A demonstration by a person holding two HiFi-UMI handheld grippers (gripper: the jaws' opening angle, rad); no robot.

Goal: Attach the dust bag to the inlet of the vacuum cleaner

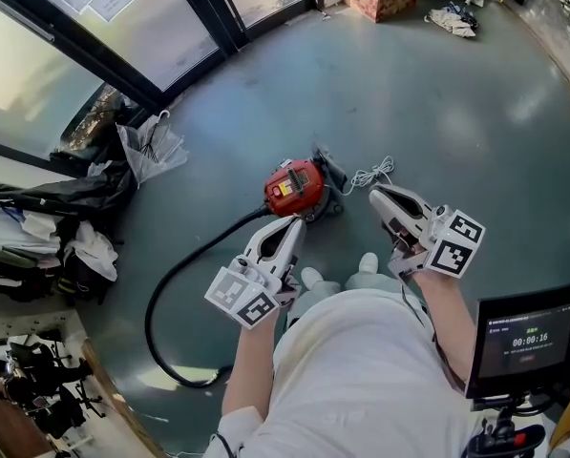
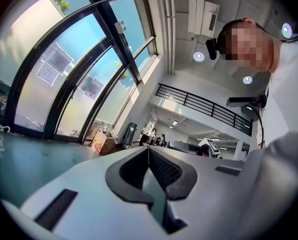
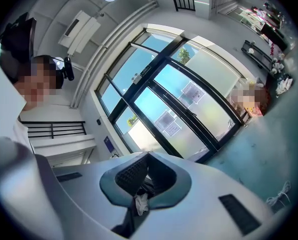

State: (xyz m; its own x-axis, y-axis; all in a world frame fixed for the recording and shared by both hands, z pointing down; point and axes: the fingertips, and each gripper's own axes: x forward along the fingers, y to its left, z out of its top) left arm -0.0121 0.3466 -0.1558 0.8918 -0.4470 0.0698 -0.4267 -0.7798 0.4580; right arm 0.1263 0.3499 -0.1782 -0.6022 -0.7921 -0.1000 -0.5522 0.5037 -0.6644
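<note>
**Bag not in sight, both jaws shut: progress can't be pinned down**

Dust bag: can't pick it out in any view. It isn't between either pair of jaws, and I see nothing bag-like near the machine.

Vacuum cleaner [image 1: 294, 187]: red body on the floor, ahead of and well below both sets of jaw tips, roughly between the lines the two grippers point along. There's a dark grey part [image 1: 330, 172] on its far right side. It could be a flap, a lid or the bag; it's too small to tell. The inlet isn't readable from the head view, so I can't say whether a bag sits on it.

Left gripper [image 2: 149, 149]: jaws fully together, pads meeting at the tips, nothing held. It points roughly level at the windows, not at the machine.

Right gripper [image 3: 148, 156]: jaws also closed tip to tip. A small whitish scrap [image 3: 140, 202] sits in the hollow behind the tips. I can't tell what it is, but it doesn't read as a bag. This view also shows only windows.

Judgement: the scene fits two stages. Either the bag is already on the inlet inside the body and the grippers are clear of it, or the bag is out of frame and the fitting remains. The frames don't separate the two.

Around it: the black hose [image 1: 170, 280] loops away to the left of the left jaws. The white cord [image 1: 375, 173] lies just beyond the right jaw tips in the head view.
</note>
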